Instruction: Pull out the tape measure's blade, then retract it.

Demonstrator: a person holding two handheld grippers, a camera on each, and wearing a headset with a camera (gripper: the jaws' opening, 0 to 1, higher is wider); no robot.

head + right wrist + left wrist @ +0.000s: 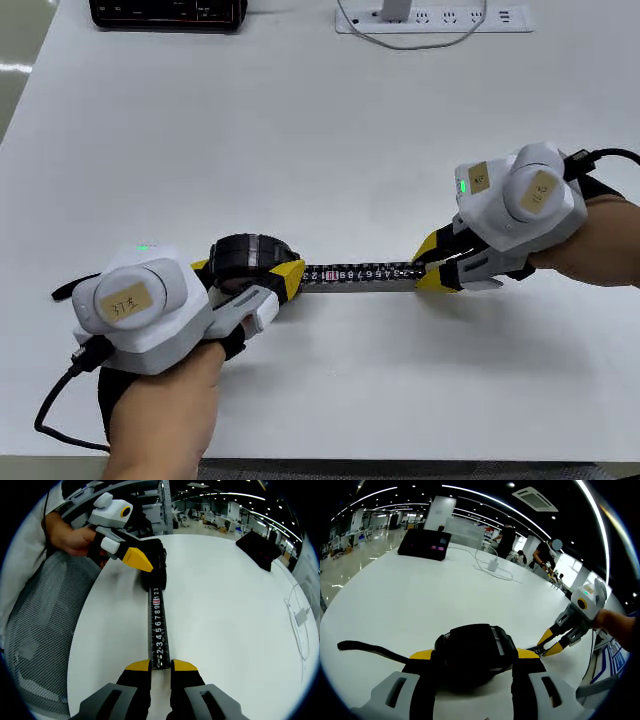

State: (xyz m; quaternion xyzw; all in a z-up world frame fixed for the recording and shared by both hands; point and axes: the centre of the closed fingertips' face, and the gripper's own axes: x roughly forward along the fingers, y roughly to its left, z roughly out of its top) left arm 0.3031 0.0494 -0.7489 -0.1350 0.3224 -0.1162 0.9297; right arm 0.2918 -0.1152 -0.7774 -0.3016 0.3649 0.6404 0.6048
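Observation:
A black tape measure case (250, 259) rests on the white table (300, 130), and my left gripper (262, 285) is shut on it, yellow-tipped jaws on either side. In the left gripper view the case (472, 652) sits between the jaws. Its black blade (362, 273) with white numbers runs right along the table to my right gripper (436, 264), which is shut on the blade's end. The right gripper view shows the blade (157, 630) stretching from the jaw tips to the case (154, 567), with about a dozen centimetres pulled out.
A dark device (168, 12) lies at the table's far left edge, and a white power strip (435, 18) with a cable sits at the far right. A mesh chair (40, 630) stands beside the table. People stand in the background of the left gripper view.

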